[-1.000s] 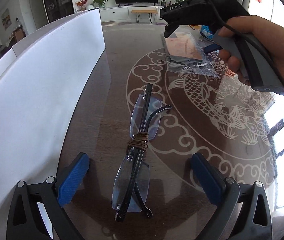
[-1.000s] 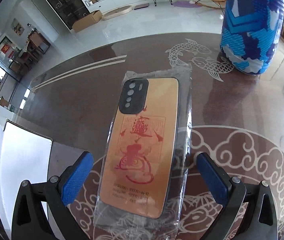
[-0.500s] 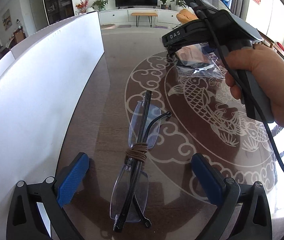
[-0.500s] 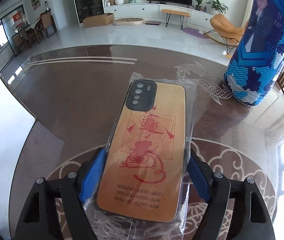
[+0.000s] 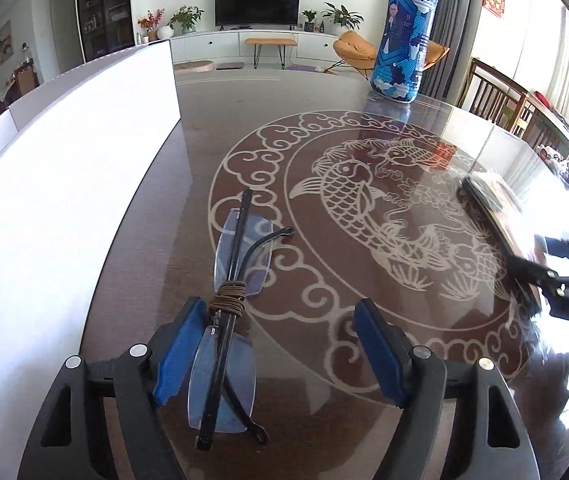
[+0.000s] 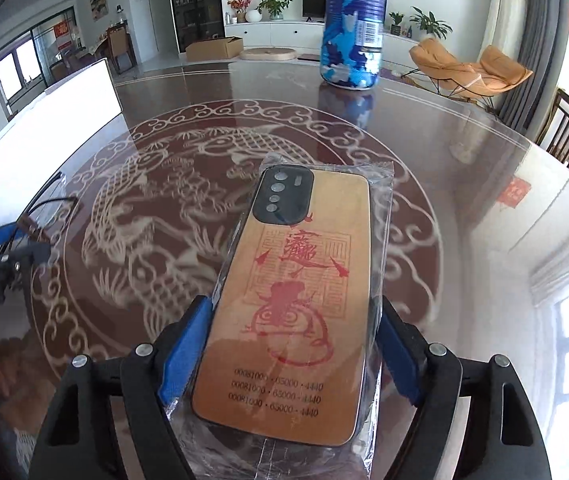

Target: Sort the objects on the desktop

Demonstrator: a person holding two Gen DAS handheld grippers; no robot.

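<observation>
- Right gripper [image 6: 292,344]: jaws closed onto the long edges of the phone case [image 6: 292,300], which sits in a clear plastic sleeve [image 6: 382,216]. The case appears lifted clear of the tabletop [image 6: 464,240], camera end pointing away from the gripper.
- Left gripper [image 5: 276,348]: jaws wide open, holding nothing. They straddle the folded glasses [image 5: 228,320], which lie flat on the tabletop; the left pad [image 5: 178,354] is just beside or touching the near lens, the right pad well apart from it.
- Glasses: rimless-looking clear lenses, thin dark temples folded and bound at the middle with a brown cord [image 5: 228,300]. Judged light, fragile and easily scratched, and likely to slide on glossy glass.
- Suggested hold on the glasses: across the cord-wrapped middle, where frame and temples stack together, not on a bare lens. Close gently.
- Phone case: judged light and fairly stiff, but the sleeve is slick and loose, so it could creep between the pads. Edge grip near the lower half looks adequate; keep it level.
- White box [image 5: 64,160] stands along the left side of the tabletop; a blue patterned canister [image 5: 404,40] stands at the far side. Likely sorting destination is the box, though its inside is not visible.
</observation>
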